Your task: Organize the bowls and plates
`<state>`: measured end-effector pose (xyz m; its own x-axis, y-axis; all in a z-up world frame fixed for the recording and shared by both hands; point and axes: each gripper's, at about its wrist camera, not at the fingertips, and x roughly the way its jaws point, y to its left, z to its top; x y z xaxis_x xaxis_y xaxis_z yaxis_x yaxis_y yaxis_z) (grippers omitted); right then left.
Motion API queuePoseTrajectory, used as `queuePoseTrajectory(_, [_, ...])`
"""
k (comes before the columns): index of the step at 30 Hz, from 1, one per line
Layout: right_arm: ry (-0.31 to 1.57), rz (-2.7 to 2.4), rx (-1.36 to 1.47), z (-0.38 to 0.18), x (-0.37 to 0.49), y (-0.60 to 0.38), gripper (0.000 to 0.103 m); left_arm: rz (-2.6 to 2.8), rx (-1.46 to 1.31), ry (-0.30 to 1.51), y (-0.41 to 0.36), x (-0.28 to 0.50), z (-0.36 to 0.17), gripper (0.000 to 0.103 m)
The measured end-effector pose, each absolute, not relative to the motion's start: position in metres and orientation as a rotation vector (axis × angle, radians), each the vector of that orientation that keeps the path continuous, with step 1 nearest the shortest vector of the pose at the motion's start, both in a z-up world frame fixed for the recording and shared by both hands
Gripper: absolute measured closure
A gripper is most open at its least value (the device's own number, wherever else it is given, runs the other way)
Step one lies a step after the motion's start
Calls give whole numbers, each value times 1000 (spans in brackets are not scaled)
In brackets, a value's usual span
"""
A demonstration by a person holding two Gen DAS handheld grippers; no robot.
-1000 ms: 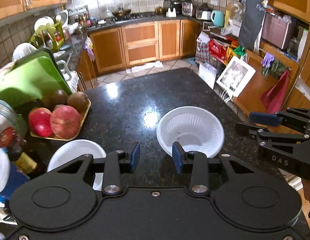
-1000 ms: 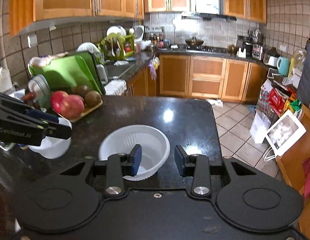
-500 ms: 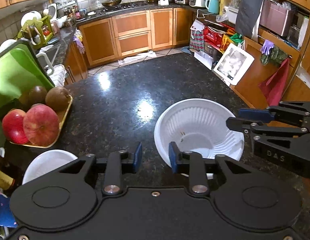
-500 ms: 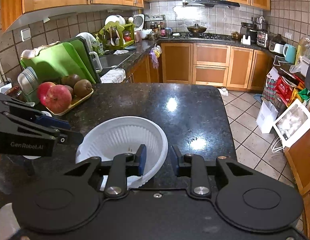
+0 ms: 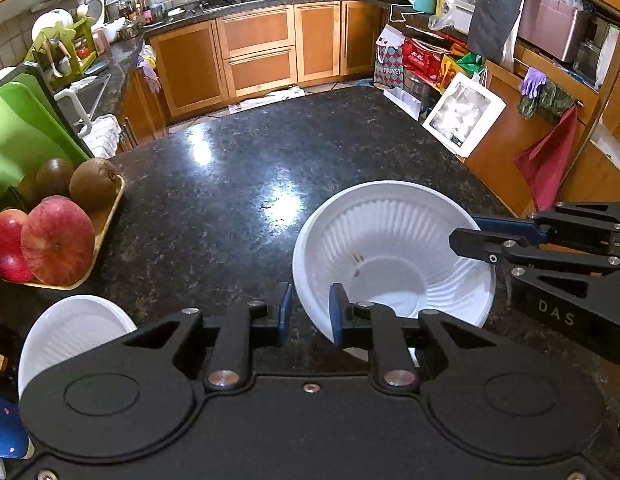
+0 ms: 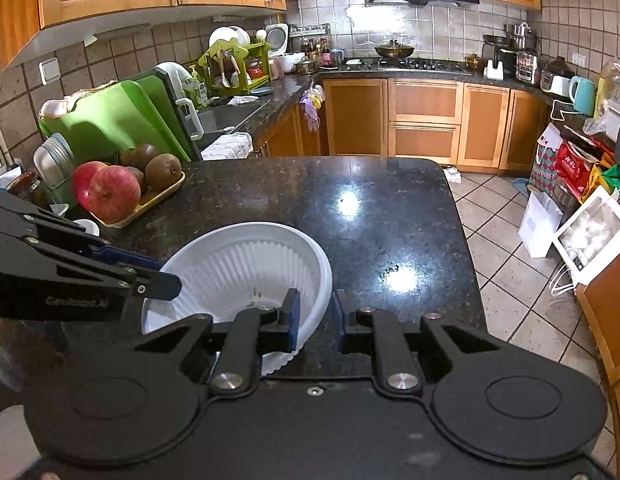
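Observation:
A white ribbed bowl (image 5: 390, 240) (image 6: 246, 264) sits on the dark granite counter (image 5: 230, 184). My left gripper (image 5: 310, 308) straddles the bowl's left rim, one pad outside and one inside. Its jaws are closing, and a thin gap still shows beside the outer pad. In the right wrist view the left gripper (image 6: 168, 274) reaches the rim from the left. My right gripper (image 6: 316, 312) straddles the right rim, still closing, its pads pinching the wall. From the left wrist view the right gripper (image 5: 466, 236) sits on that rim. A second white bowl (image 5: 74, 332) lies at the near left.
A yellow tray (image 5: 106, 224) with apples (image 5: 58, 240) and kiwis stands at the counter's left edge, before a green cutting board (image 5: 14, 128). The counter's right edge drops to a tiled floor with a white box (image 5: 464, 114) and bags.
Both grippers have come down and forward onto the bowl, one to each side of its rim. Their jaws have narrowed from wide apart to close around the rim.

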<state>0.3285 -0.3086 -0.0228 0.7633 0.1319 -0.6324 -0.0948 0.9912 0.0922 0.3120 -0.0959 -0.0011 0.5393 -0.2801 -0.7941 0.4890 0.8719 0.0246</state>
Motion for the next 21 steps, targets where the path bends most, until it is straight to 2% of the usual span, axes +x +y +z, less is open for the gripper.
queuePoseTrajectory(9, [689,107,49,-24,329,-307,88,-464,248,896,-97,313,-1,81])
queuePoseTrajectory(21, [665,110,40,-16,317,-303,89,-465,206,888,-87,309,8,81])
